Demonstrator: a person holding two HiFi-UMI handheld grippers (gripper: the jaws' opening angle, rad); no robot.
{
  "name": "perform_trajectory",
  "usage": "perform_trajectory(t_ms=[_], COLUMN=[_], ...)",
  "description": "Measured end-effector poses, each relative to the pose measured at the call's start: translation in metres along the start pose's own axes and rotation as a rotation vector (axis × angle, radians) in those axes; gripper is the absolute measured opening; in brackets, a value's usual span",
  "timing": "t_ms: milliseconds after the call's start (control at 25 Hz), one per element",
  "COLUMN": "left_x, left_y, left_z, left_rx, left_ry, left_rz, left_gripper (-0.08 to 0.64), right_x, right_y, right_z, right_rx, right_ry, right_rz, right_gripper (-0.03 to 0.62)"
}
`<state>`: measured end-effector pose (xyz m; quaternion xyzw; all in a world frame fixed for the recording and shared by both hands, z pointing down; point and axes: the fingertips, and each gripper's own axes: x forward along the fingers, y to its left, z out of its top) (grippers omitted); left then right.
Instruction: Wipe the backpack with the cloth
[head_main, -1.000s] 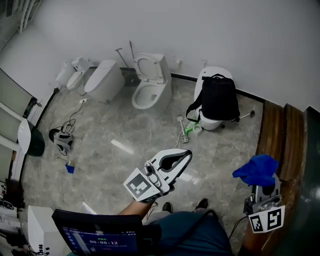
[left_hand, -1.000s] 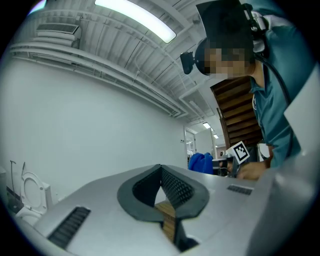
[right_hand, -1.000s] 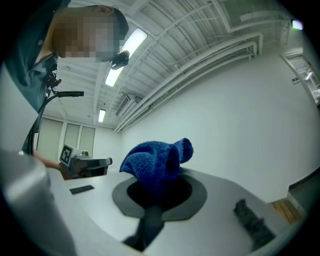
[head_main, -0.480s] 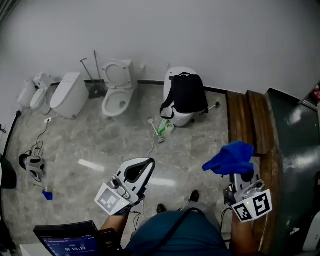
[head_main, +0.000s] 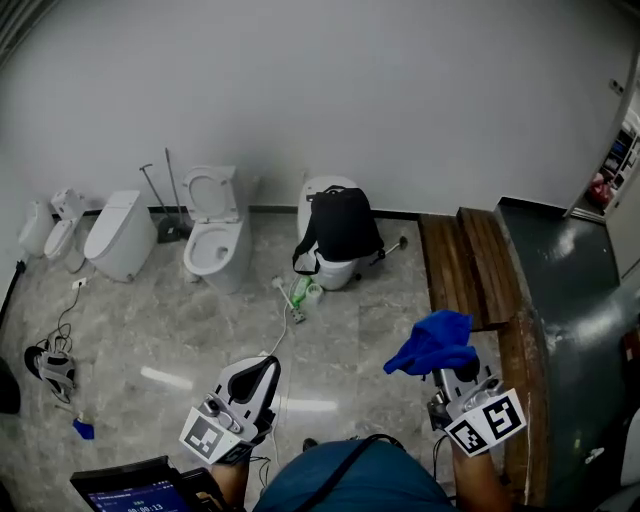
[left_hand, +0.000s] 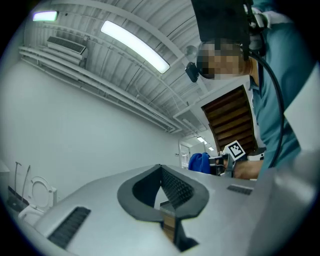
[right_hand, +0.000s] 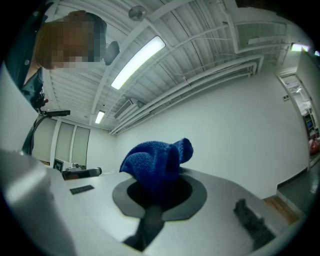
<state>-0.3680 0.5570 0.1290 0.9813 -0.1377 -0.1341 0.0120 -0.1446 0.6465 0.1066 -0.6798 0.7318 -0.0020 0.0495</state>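
- Floor (head_main: 150, 320): grey marble tile, open path ahead towards the far wall.
- Backpack (head_main: 342, 225): black, upright, draped over a white toilet (head_main: 330, 268) at the wall. Well apart from both claws, so wiping has not begun.
- Right claw (head_main: 447, 368): pinching the blue cloth (head_main: 432, 343), which bunches above the tips. Held raised, apparently ready to carry across.
- Left claw (head_main: 254, 378): pressed together, nothing in it. Probably kept free to steady the backpack.

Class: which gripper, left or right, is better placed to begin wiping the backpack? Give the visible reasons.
Right, probably. The right gripper is shut on the blue cloth; the left gripper is shut and empty. The backpack sits across the floor, apart from both.
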Motion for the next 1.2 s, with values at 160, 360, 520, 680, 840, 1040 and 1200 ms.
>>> perform_trajectory(t_ms=[160, 360, 520, 680, 840, 1040, 1200], left_x=[0.018, 0.038, 0.043, 0.040, 0.045, 0.031, 0.026], left_y=[-0.031, -0.049, -0.053, -0.057, -0.031, -0.055, -0.057], left_z=[-0.017, -0.010, -0.009, -0.016, 0.015, -0.012, -0.020], left_rx=[-0.009, -0.025, -0.016, -0.008, -0.022, -0.008, -0.002], left_ry=[0.030, 0.012, 0.018, 0.019, 0.024, 0.023, 0.022], left_rz=[-0.048, -0.082, -0.084, -0.067, -0.061, -0.058, -0.059], left_gripper=[0.005, 0.005, 0.005, 0.005, 0.005, 0.005, 0.005], right_x=[-0.025, -0.037, -0.038, -0.045, -0.014, -0.042, -0.046], right_y=[-0.019, -0.027, -0.031, -0.035, -0.024, -0.026, -0.025], right_z=[-0.006, -0.010, -0.010, -0.017, 0.010, -0.015, -0.023], right_rx=[0.009, -0.024, -0.030, -0.032, -0.027, -0.030, -0.030], right_ry=[0.023, 0.075, 0.080, 0.079, 0.098, 0.083, 0.076], right_rz=[-0.014, -0.033, -0.031, -0.022, -0.017, -0.010, -0.012], right_gripper=[0.021, 0.021, 0.020, 0.020, 0.020, 0.020, 0.020])
